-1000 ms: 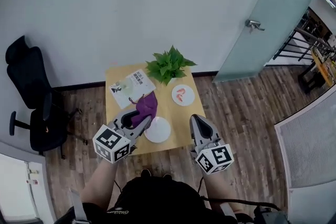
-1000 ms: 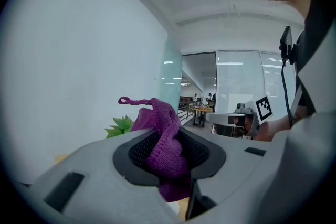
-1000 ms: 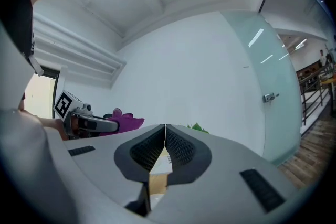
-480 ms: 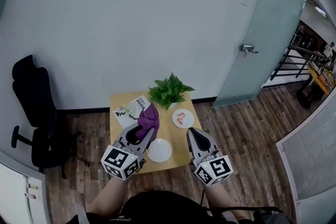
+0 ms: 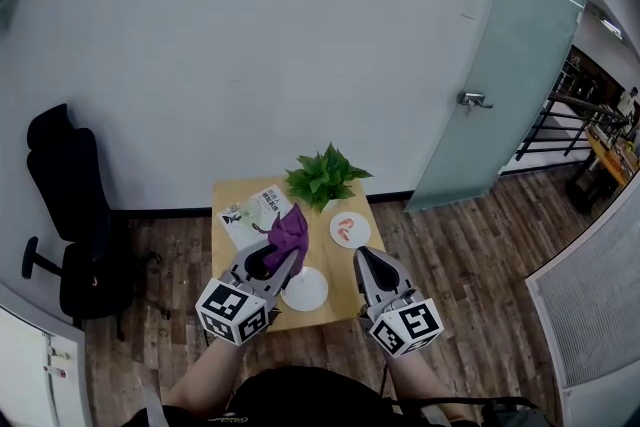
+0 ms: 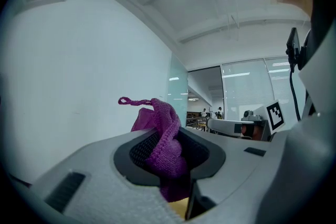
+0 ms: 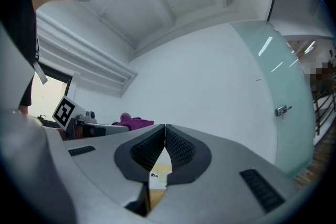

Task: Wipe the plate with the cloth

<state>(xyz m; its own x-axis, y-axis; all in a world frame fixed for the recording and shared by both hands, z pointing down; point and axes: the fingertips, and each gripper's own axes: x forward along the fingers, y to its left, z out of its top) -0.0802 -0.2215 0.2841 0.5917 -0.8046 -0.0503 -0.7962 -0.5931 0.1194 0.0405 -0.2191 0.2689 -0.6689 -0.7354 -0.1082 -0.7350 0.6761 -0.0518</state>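
Purple cloth (image 5: 287, 228) stands bunched in the left gripper (image 5: 283, 253), fingers clamped on its lower fold, in the air by the far-left rim of the white plate (image 5: 303, 288) on the bench (image 5: 338, 263). The plate lies just down-right of those fingers, so left is nearer. Right gripper (image 5: 362, 257) hovers right of the plate, fingers pressed together on nothing. Versus a second ago, the bench shows smaller and the cloth-to-plate placing is nearly unchanged.
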